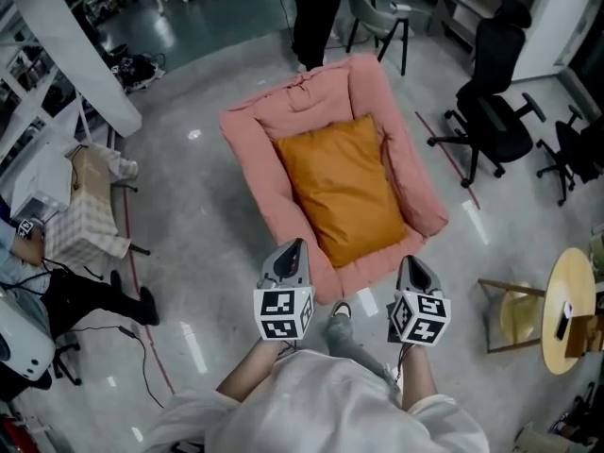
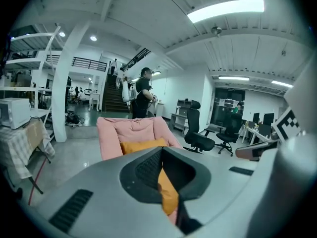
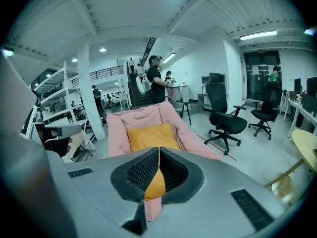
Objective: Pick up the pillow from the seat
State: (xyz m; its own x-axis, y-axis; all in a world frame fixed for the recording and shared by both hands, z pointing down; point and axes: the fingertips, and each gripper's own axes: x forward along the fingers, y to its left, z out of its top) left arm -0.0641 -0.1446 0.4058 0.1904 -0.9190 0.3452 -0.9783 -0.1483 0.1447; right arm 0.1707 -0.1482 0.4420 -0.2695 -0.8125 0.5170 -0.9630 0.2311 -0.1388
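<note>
Both grippers shut and empty; pillow lies ahead of the jaws, untouched.

Left gripper (image 1: 296,245): jaws closed tip to tip, nothing between them. Right gripper (image 1: 411,261): the same, pads together, no grip. One orange pillow (image 1: 344,192) lies flat in one pink padded seat (image 1: 253,149), straight ahead of both jaw pairs and apart from them; the jaw tips sit at the seat's near rim. In each gripper view the jaw body hides the pillow's near end, and only a sliver shows through the notch behind the closed tips. One standing person (image 1: 314,12) beyond the seat is cut off at the top edge. Right of the right jaws: two black office chairs (image 1: 491,121).
</note>
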